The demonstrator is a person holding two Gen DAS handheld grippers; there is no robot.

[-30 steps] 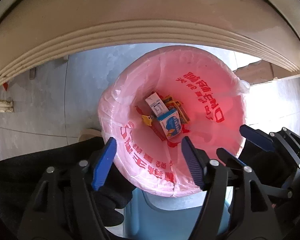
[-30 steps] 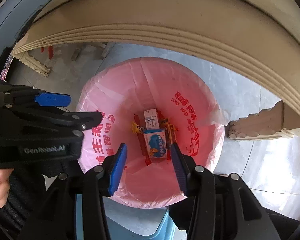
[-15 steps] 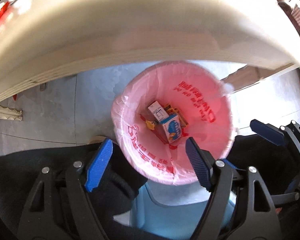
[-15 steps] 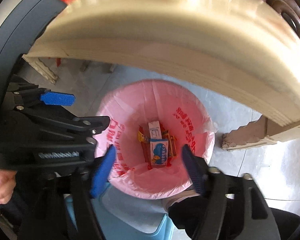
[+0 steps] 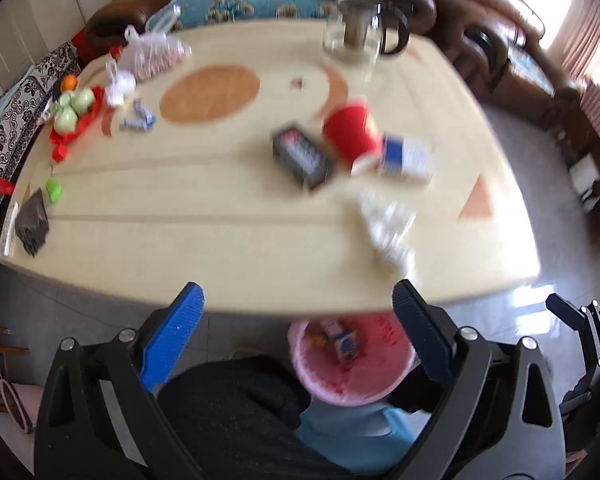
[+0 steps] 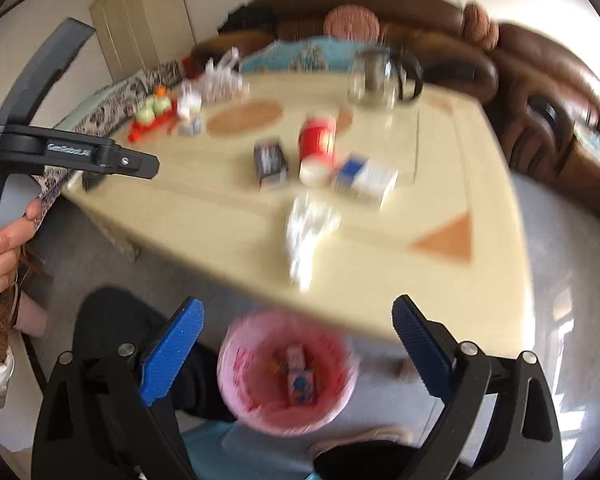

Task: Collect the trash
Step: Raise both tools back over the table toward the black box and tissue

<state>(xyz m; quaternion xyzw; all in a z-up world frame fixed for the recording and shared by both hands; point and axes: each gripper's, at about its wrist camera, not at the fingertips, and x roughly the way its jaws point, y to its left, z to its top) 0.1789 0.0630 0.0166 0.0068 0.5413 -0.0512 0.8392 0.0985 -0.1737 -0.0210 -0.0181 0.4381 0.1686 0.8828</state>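
Note:
Both views are blurred by motion. The pink-lined trash bin (image 5: 348, 364) (image 6: 286, 372) sits on the floor below the table's near edge, with small cartons inside. On the cream table (image 5: 220, 236) (image 6: 380, 280) lie a crumpled white wrapper (image 5: 388, 224) (image 6: 308, 228), a dark box (image 5: 302, 156) (image 6: 270, 160), a red cup on its side (image 5: 350, 136) (image 6: 317, 144) and a blue-and-white box (image 5: 406, 156) (image 6: 366, 178). My left gripper (image 5: 298, 336) and right gripper (image 6: 298, 340) are open and empty, above the bin, short of the table edge.
A glass teapot (image 5: 358, 38) (image 6: 380, 76) stands at the far side. Green fruit on a red tray (image 5: 74, 110), plastic bags (image 5: 152, 56), a small wrapper (image 5: 138, 118), a green bit (image 5: 54, 191) and a dark packet (image 5: 32, 222) lie at the left. Brown sofas surround the table.
Both grippers have lifted and tilted up from looking down into the bin to facing the tabletop. The right jaws have opened wider. The bin has dropped to the bottom of both views.

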